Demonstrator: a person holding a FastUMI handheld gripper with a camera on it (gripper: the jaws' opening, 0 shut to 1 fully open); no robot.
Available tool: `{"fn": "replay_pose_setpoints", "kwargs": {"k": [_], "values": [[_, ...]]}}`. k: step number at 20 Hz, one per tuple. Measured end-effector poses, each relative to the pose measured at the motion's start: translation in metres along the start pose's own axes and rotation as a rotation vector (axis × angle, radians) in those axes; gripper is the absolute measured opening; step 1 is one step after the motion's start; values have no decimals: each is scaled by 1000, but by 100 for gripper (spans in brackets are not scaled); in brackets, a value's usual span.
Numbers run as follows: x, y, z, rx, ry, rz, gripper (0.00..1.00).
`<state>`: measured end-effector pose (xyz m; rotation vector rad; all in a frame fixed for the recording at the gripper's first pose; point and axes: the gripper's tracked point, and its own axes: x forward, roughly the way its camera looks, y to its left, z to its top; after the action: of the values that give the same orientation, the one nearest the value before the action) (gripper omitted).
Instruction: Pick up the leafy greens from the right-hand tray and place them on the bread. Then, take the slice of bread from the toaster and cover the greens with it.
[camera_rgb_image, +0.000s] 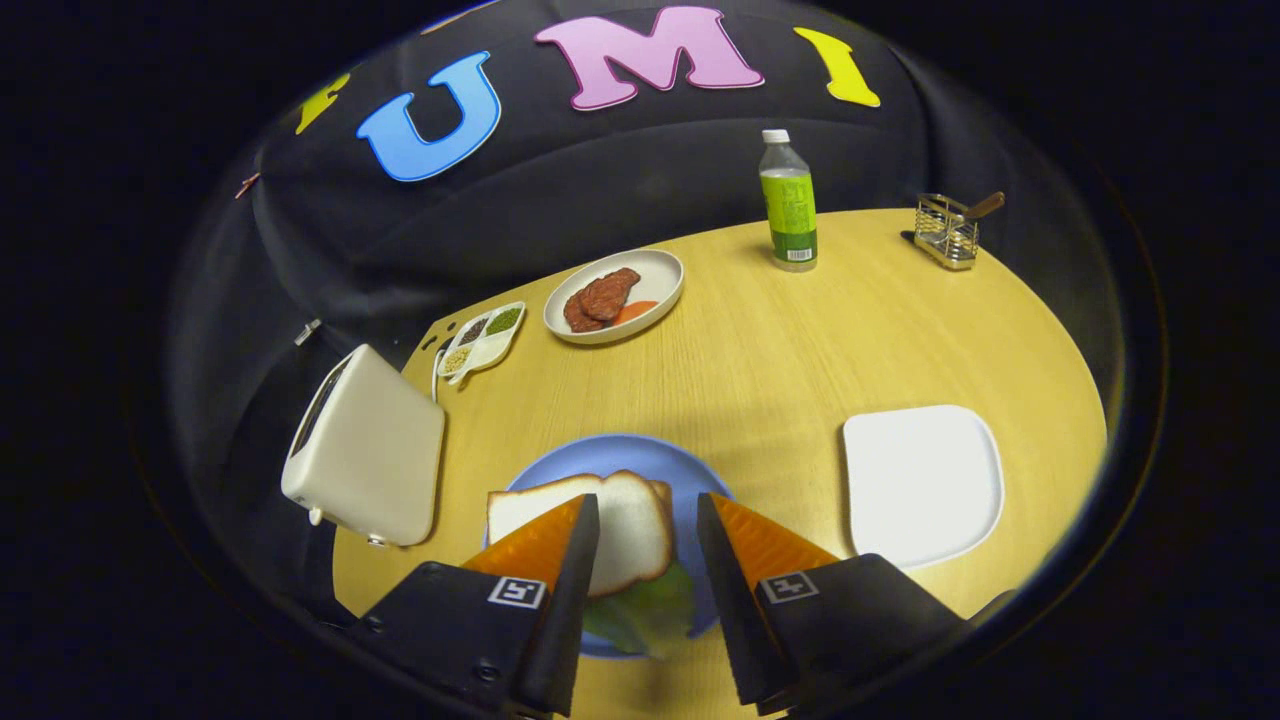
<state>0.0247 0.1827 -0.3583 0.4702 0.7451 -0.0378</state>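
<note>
The gripper (648, 520) is seen above the near part of the wooden table (800, 350), with its fingers parted and nothing held between them. A gap is left between the two fingers, and through it the blue plate (620, 455) is seen just ahead.

On this plate a slice of bread (630, 530) is laid on top, and the leafy greens (650, 605) are seen under its near side, between the fingers. The edge of a second slice is visible just beside the top one, towards the right. The top slice looks white with a thin brown crust; the greens look light green and a little blurred.

The toaster (365, 455) is placed at the left edge of the table, near the plate but not touching it. To the right of the plate, the white tray (925, 480) is lying near the table's right edge. Between the plate and the tray a strip of bare wood is left.

Beyond the plate much open surface is found. Farther away, an oval dish with meat (612, 295), a small divided dish (483, 340), a bottle (789, 205) and a wire holder (948, 232) are standing near the far edge.
</note>
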Motion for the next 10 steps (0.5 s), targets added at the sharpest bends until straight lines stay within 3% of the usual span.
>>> {"fn": "replay_pose_setpoints", "kwargs": {"k": [5, 10], "values": [[-33, -9, 50, -109, -114, -2, 76], [-79, 6, 105, -248, -269, 21, 96]]}}
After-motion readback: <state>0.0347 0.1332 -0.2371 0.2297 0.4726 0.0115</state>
